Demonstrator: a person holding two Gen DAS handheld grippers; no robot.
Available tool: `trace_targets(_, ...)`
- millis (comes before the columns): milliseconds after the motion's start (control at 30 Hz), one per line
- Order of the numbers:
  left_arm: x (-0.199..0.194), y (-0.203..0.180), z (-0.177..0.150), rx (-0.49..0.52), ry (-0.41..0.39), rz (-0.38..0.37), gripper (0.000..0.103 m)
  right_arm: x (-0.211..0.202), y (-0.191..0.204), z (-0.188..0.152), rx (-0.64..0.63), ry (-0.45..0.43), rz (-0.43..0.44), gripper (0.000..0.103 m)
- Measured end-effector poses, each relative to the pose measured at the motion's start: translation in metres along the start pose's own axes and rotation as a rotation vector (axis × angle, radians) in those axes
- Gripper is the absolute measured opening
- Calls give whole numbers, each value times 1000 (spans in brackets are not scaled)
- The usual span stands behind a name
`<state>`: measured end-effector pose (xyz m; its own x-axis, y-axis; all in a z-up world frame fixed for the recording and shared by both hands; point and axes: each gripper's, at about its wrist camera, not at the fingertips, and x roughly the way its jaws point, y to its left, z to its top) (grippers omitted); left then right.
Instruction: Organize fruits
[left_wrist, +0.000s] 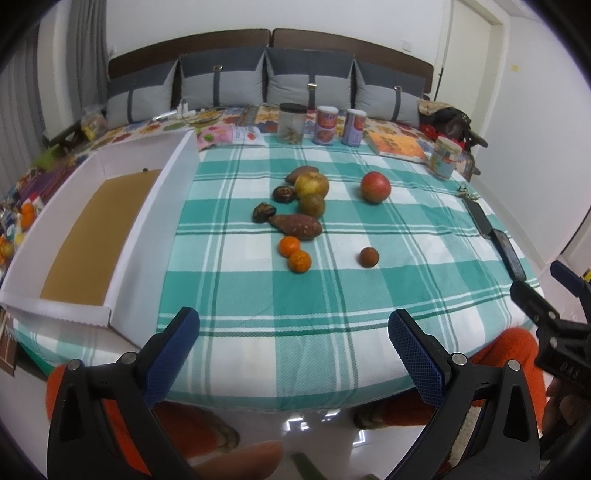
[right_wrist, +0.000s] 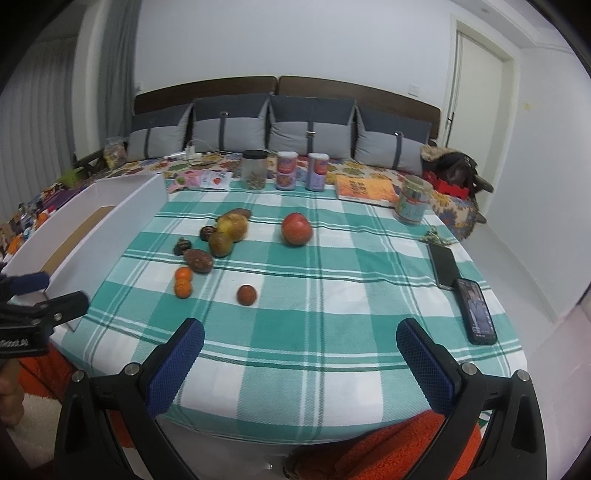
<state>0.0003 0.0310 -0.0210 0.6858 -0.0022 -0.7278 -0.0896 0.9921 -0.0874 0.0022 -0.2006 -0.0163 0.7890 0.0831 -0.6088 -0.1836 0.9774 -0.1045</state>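
Fruits lie on a green checked cloth (left_wrist: 258, 295): a red apple (left_wrist: 375, 187) (right_wrist: 296, 228), a yellow apple (left_wrist: 312, 184) (right_wrist: 232, 226), a brown-green round fruit (left_wrist: 312, 204), a sweet potato (left_wrist: 295, 226) (right_wrist: 198, 260), two small oranges (left_wrist: 294, 253) (right_wrist: 183, 282), a small dark red fruit (left_wrist: 369, 257) (right_wrist: 246, 294) and dark lumps (left_wrist: 263, 212). A white box with a brown floor (left_wrist: 92, 236) (right_wrist: 107, 225) stands left. My left gripper (left_wrist: 293, 325) and right gripper (right_wrist: 300, 334) are open and empty, at the near edge.
Jars and cans (left_wrist: 325, 125), an orange book (left_wrist: 397, 146) and a patterned jar (left_wrist: 445, 157) stand along the far edge. Two phones (right_wrist: 460, 288) lie at the right edge. Cushions (left_wrist: 266, 81) line the back. An orange rug (right_wrist: 388, 450) is below.
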Motion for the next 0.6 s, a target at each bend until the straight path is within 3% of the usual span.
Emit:
trace_targets(300,11,7,2,-26,55,56,102,10,2,12,-49,37,-31,103)
trace_targets(600,16,19,2,-56,71,52,102,20,5,18,-74,68,-58,103)
